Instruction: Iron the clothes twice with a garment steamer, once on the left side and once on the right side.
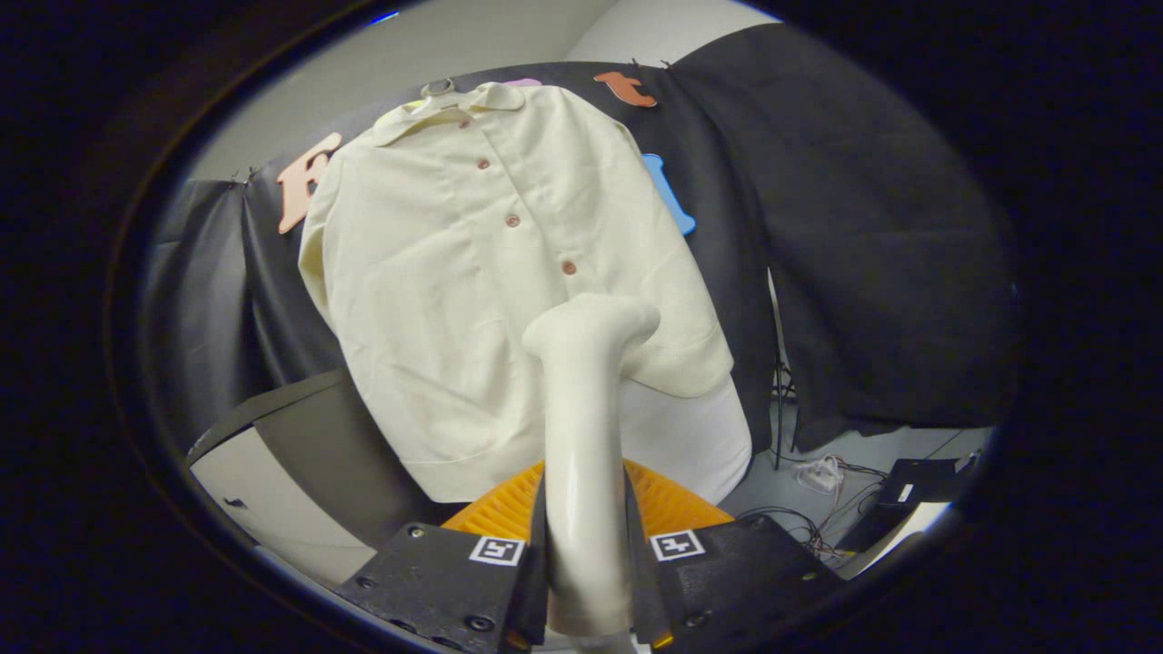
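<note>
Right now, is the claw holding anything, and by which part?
Yes: the claw is shut on the garment steamer, both fingers clamped on its handle, the head pointing at the shirt.

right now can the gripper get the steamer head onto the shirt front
Probably yes. The gripper is shut on the steamer, whose head points at the cream shirt hanging just beyond it on the booth wall. Nothing lies between the head and the fabric, though whether they touch cannot be told.

The claw (pixel 586 581) has two flat blocks side by side. Each block has small round screws and a black-and-white square sticker on top.
</note>
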Motion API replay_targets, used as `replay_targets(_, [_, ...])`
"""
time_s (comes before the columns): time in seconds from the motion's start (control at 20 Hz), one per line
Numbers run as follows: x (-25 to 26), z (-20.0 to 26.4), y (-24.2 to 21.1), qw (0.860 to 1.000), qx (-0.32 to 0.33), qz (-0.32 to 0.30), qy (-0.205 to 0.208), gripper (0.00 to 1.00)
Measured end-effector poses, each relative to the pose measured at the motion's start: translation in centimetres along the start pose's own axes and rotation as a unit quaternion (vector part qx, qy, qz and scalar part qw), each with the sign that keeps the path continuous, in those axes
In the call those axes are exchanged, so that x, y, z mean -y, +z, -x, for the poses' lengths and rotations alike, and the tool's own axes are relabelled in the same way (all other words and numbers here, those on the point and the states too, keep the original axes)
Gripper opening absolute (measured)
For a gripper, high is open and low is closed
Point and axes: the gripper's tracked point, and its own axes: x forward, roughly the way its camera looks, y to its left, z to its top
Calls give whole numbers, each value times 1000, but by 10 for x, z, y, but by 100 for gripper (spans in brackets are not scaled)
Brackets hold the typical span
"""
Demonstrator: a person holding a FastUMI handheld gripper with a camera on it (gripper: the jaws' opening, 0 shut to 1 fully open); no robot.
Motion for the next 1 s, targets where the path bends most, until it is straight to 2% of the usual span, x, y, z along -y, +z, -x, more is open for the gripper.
replay_targets(0.3, [-66, 50, 19, 998, 22, 45, 27, 36])
replay_targets(0.45, [-103, 76, 27, 998, 30, 32, 50, 36])
replay_targets(0.6, [-134, 97, 31, 996, 37, 56, 54, 36])
replay_targets(0.75, [-183, 122, 39, 994, 50, 56, 85, 36])
replay_targets(1.0, [-257, 162, 60, 983, 89, 122, 106, 36])
